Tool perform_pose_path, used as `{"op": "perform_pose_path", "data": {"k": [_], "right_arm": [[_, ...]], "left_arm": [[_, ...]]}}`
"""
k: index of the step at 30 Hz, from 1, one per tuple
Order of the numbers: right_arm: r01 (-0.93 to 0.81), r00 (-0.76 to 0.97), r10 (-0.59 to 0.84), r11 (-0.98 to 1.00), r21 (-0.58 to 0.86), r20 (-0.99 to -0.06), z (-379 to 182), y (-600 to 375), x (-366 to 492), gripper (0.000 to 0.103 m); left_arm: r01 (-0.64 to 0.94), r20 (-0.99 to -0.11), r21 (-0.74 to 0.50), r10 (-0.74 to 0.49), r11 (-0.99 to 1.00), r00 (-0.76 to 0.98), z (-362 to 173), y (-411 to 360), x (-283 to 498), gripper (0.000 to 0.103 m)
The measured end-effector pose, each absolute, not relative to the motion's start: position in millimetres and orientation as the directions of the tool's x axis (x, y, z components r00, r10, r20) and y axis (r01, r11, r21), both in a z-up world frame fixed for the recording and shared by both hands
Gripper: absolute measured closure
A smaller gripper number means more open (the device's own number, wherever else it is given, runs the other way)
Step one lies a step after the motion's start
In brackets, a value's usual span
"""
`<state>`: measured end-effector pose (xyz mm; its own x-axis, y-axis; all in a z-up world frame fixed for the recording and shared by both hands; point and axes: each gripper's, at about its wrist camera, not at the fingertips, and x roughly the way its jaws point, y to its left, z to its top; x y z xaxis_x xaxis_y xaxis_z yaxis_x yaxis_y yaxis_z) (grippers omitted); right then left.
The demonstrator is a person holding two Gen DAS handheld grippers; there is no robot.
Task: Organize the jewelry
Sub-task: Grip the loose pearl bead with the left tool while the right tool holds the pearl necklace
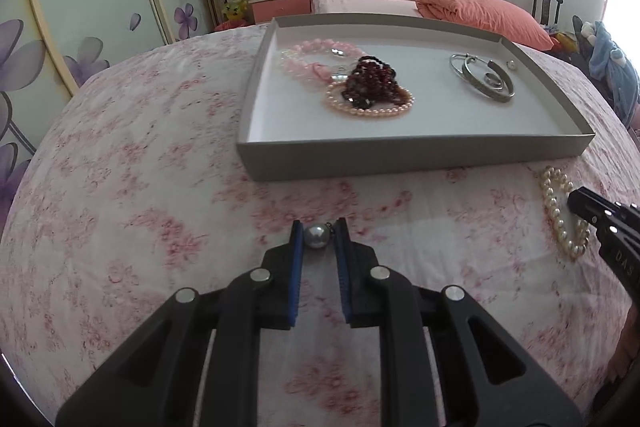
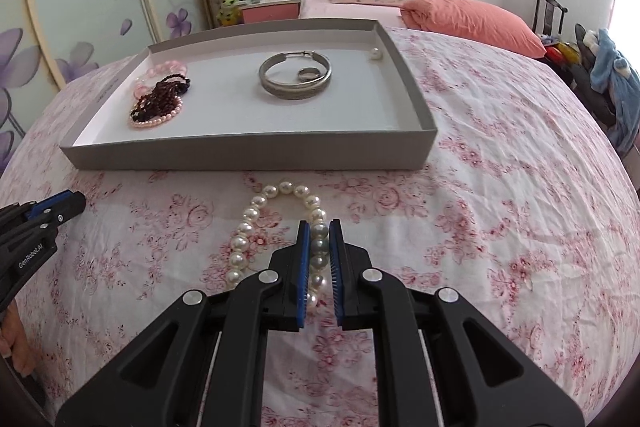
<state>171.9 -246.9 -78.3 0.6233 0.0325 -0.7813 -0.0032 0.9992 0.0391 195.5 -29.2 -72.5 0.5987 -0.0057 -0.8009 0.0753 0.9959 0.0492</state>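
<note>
Pinching a small grey pearl earring (image 1: 317, 236), left claw (image 1: 318, 227) nearly closed; right claw (image 2: 319, 231) clamps limp, slippery pearl bracelet (image 2: 256, 223) w/ strand mid-pads — light, may slide.

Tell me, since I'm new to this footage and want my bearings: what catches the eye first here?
Each gripper is closed on a piece of jewelry on the floral bedspread: the left gripper pinches a single grey pearl, and the right gripper clasps a white pearl bracelet. Behind them sits a shallow grey tray, with beaded bracelets piled at its left and silver bangles toward its right.
</note>
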Motion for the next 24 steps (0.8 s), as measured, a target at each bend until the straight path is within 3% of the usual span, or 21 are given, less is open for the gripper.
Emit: {"op": "perform_pose_path", "data": {"k": [16,24], "right_arm": [[0.003,0.628,0.065,0.996,0.086,-0.776,-77,-256,169,0.093],[-0.016,0.71,0.121,0.987,0.157,-0.694,-56,-258,152,0.093]], "left_arm": [[0.081,-0.786,0.017,-0.037,0.997,0.617,-74,-23,189,0.087],[0.067,-0.768,-0.006,-0.047,0.998,0.639,-66,-12,176,0.087]]}}
